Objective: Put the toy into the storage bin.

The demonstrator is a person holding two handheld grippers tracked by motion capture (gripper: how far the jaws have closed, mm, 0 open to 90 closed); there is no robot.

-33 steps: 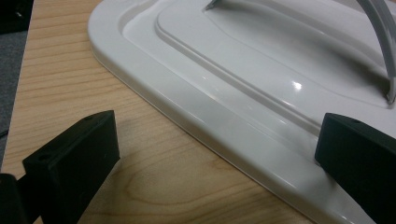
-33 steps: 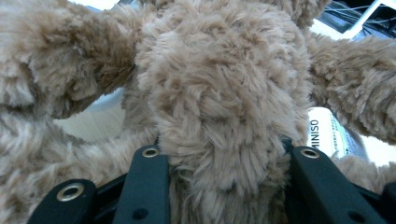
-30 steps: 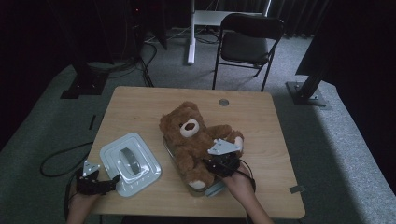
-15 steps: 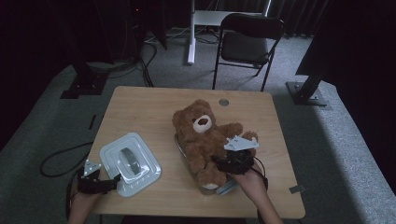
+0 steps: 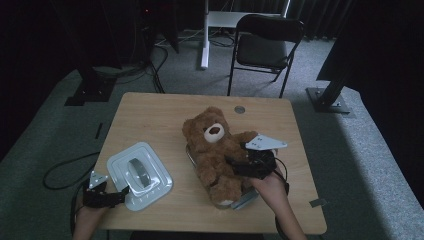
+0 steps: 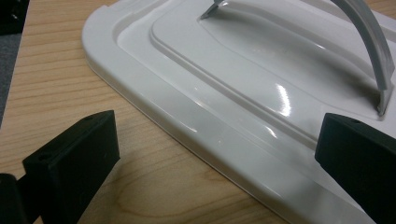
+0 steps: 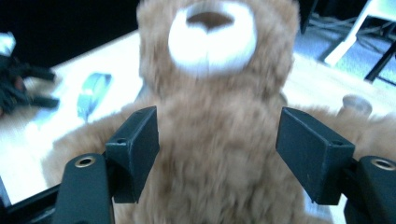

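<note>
On the wooden bench point(image 5: 150, 112), the teddy bear point(image 5: 215, 155) lies on its back in a clear tray point(image 5: 245, 200), near the right front edge. The right gripper point(image 5: 235, 167) is at its belly; the jaws have just been opening and stand wide, the belly between them but not pressed. The right gripper view shows the bear's white muzzle close. The left gripper point(image 5: 122, 191), jaws wide and empty, rests at the white lid point(image 6: 224, 93) near the left front edge. The back half of the bench is free.

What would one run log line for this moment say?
right gripper: jaws just opening, teddy bear between them, unpressed | left gripper: open at lid edge | bear in clear container
</note>
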